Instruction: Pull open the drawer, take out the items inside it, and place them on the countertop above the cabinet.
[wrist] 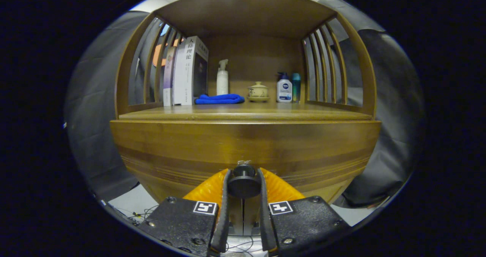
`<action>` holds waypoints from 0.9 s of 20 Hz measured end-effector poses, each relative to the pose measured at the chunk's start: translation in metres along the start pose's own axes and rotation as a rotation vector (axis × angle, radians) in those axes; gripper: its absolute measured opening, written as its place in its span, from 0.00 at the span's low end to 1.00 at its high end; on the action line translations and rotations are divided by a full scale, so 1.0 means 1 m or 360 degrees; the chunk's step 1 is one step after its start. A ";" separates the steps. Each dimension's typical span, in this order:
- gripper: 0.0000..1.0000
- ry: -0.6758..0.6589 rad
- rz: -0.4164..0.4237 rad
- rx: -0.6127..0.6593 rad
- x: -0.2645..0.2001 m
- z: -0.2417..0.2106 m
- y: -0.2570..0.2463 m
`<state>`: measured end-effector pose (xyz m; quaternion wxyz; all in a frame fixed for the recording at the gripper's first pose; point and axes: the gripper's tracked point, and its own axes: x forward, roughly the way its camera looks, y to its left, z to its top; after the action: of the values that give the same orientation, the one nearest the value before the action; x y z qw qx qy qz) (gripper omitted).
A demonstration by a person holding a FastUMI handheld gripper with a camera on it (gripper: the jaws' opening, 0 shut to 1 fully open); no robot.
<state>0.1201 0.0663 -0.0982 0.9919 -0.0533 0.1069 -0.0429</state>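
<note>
The tool [243, 183] sits nearest, its two fingers [223, 207] closed on either side of the round dark knob [243, 182] of the drawer [243, 150]. Both fingers press against the knob, so the tool is grasping it. This hold suits a straight pull toward the near side, which the first step of the task calls for.

The drawer front spans the width of the cabinet just beyond the fingers. It appears flush with the cabinet body, so the drawer is judged to be shut; its contents cannot be seen. There is one knob, set at the middle of the front.

Above the drawer lies the counter [303, 114], the intended place for the items. Its near strip is bare wood.

Further back on the counter stand the stored things, ranged along the rear:
- Three or so books [186, 73], upright at the far left against the slatted side; the exact count is hard to tell.
- One blue cloth [219, 99], folded, just right of the books.
- One white pump bottle [222, 79], behind the cloth.
- One small lidded pot [258, 91], at centre right.
- Two bottles at the far right: one white bottle with a dark cap [284, 89] and one teal bottle [296, 84] beside it.
</note>
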 end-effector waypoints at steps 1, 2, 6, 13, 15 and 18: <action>0.37 -0.0002 0.0003 0.0005 -0.006 -0.001 0.000; 0.37 -0.0005 0.0007 0.0009 -0.011 -0.002 -0.001; 0.37 0.0002 0.0032 0.0020 -0.036 -0.009 -0.002; 0.36 -0.0008 0.0051 0.0021 -0.080 -0.021 -0.002; 0.36 -0.0010 0.0055 0.0032 -0.092 -0.024 -0.002; 0.37 -0.0005 0.0058 0.0034 -0.107 -0.030 -0.003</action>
<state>0.0095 0.0704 -0.1045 0.9932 -0.0409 0.1057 -0.0258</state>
